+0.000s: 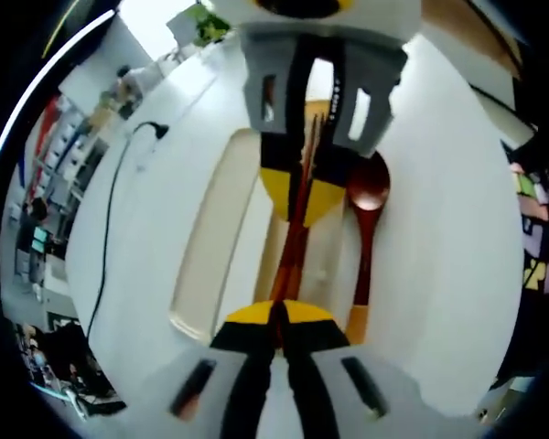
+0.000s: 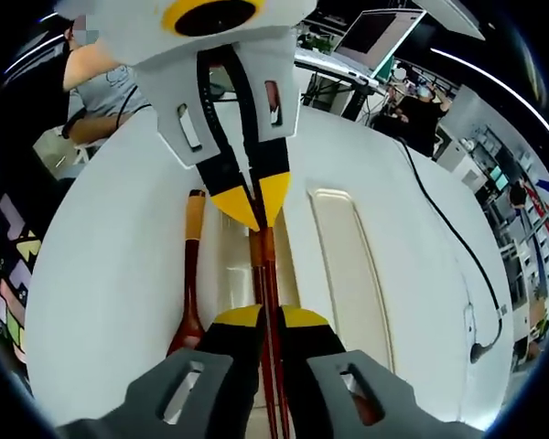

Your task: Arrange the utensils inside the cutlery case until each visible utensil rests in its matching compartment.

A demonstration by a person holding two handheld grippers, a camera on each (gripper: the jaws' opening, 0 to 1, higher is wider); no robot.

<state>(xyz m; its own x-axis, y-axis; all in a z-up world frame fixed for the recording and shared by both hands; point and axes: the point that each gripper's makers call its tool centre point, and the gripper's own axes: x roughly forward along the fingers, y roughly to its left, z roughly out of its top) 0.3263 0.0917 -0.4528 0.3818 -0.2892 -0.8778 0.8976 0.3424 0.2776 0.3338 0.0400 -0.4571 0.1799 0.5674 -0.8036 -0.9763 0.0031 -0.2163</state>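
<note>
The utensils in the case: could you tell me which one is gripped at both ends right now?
The chopsticks: the left gripper and the right gripper are each shut on an end. The spoon lies free beside them, in the case.

One white table point(image 1: 439, 256). On it, one cream cutlery case point(image 1: 210, 247), long and shallow. One pair of reddish-brown chopsticks point(image 1: 296, 229), so two sticks, at the frame's centre. One dark red spoon point(image 1: 366, 197) with an orange handle end, right of centre. One black cable point(image 1: 110, 219) at left. Two grippers: the left gripper point(image 1: 279, 315) below, the right gripper point(image 1: 302, 187) above.
</note>
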